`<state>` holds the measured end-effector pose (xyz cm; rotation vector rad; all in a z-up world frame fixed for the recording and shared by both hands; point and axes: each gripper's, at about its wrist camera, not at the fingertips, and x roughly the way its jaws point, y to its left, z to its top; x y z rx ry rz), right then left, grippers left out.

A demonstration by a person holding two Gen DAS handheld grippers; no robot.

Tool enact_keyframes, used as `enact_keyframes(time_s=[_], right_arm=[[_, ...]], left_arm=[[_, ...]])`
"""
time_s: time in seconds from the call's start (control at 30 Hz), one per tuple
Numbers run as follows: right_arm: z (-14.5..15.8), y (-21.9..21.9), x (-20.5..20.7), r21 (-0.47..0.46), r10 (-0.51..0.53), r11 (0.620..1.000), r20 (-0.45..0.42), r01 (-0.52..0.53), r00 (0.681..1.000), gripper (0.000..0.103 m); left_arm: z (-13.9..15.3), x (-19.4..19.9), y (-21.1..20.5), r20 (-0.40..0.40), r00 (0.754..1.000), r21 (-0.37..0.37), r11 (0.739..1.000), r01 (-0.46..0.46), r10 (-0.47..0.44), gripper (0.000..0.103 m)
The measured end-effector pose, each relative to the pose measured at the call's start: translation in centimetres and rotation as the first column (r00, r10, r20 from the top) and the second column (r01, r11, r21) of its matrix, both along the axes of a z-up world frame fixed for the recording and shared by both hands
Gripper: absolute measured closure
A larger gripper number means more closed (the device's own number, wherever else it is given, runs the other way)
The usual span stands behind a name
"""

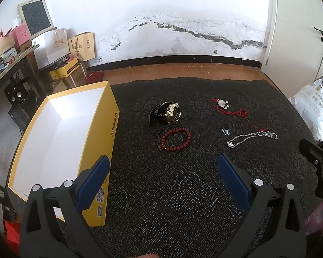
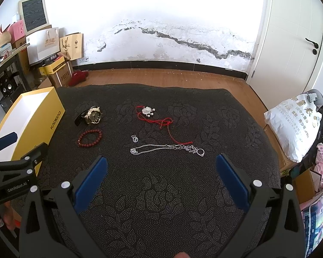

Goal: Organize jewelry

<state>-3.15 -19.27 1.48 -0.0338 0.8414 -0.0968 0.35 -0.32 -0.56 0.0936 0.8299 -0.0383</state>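
Bare dark mat (image 2: 161, 193) before both tools; yellow box (image 1: 101, 133) leftward.

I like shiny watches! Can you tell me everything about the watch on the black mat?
The watch has a round, chunky gold-coloured case with a dark dial and a black strap curling out behind it. It lies tilted on its side on the dark patterned mat, between the yellow box and the red cord necklace, just beyond the red bead bracelet. Nothing touches it except the mat.

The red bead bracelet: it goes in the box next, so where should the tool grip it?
Pinch one side of the red bead bracelet ring from straight above, one finger inside the loop, one outside. It lies flat on the mat, offering no raised edge.
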Motion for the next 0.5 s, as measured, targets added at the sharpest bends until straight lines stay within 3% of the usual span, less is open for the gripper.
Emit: enact_keyframes(time_s=[0.5], right_arm=[[0.01,0.03,0.00,0.001,-0.002,1.000,0.001,0.002,1.000,0.006]], left_arm=[[-0.45,0.16,0.09,-0.002,1.000,0.002,1.000,-0.002,0.003,0.006]])
